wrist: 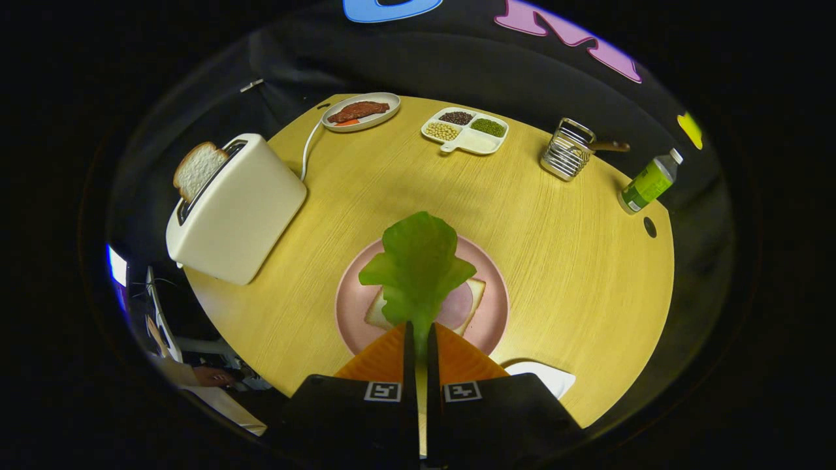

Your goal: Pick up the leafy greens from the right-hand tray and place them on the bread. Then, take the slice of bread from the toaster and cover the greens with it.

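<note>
Gripper view: hand-held gripper (418,336) clenched on leafy greens (418,261), held above bread (465,304) on pink plate (493,320). First step in hand. Next: lower, release onto bread; then toaster (241,209) slice (198,170) beyond, left on worktop (522,215).

meat plate (361,111) sitting behind toaster | divided bean dish (465,130) lying mid-table | wire rack (567,151) standing beside | bottle (648,183) tilting at table edge

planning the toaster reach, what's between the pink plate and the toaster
In the gripper view, only bare wooden table separates the pink plate from the toaster.
</note>
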